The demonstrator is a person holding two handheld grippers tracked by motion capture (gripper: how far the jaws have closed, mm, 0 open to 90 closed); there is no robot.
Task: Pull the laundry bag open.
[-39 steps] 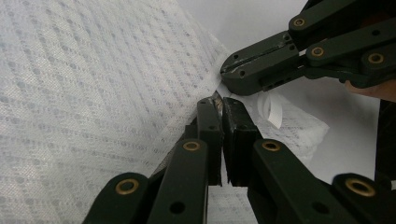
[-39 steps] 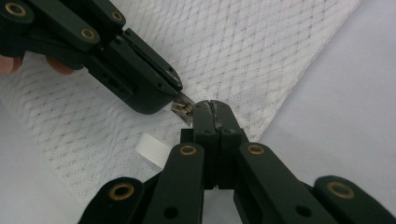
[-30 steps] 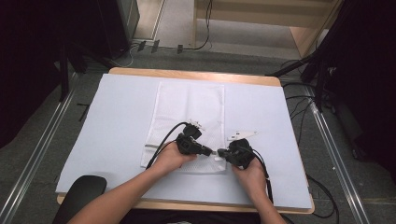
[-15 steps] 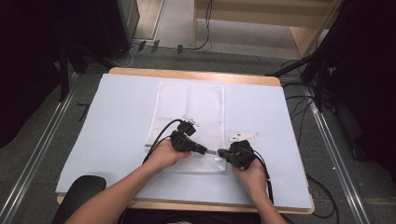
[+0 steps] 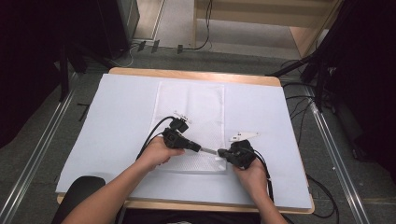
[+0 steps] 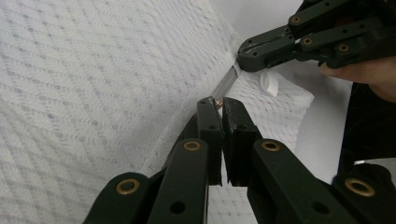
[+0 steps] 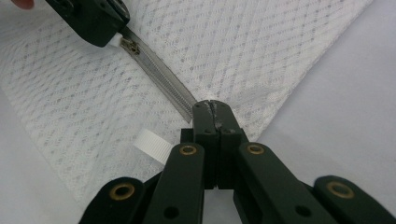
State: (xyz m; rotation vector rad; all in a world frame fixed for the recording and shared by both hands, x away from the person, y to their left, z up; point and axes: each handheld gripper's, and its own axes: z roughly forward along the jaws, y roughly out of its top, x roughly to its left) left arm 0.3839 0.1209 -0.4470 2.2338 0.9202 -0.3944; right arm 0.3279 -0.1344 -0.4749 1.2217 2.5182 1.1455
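A white-covered worktop [image 5: 116,121] stands on grey floor between dark equipment. On it lies a white mesh bag [image 5: 191,107], lengthwise at the middle. At the bag's near edge both forearms converge: the left tongs [image 6: 218,103] pinch the zipper pull [image 7: 130,46], the right tongs [image 7: 211,106] clamp the zipper's end [image 7: 189,109].

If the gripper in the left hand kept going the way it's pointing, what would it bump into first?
Probably the right gripper. The left gripper points along the zipper of the white mesh bag, straight at it, though the exact height is hard to judge.
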